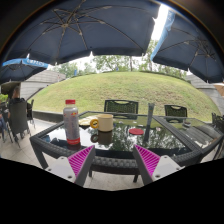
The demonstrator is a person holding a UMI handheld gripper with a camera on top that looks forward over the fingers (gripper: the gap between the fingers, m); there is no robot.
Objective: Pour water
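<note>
Writing on the bottle's (71, 121) label cannot be read from here; the label shows only as a pale band with a reddish tint around the middle of the body. The bottle is clear plastic, tall and slim, upright on the glass worktop (120, 140), with a red part at its base and a pale top. It stands ahead of the left finger and a little outside the gap between the two fingers. Near it, further along the worktop, sits a tan cup (105, 122), upright and apart from the bottle, with a small yellow thing (93, 123) between them that is too small to identify. A red round item (136, 131) lies beyond the cup.

The gripper (113, 160) is held level, pointing straight across the worktop towards the lawn (130, 88). Its jaws stand wide apart with nothing between them, the magenta pads (81, 158) facing inward, short of the worktop's near edge.

Dark chairs (122, 107) line the far side, and blue umbrellas (95, 30) spread overhead.
</note>
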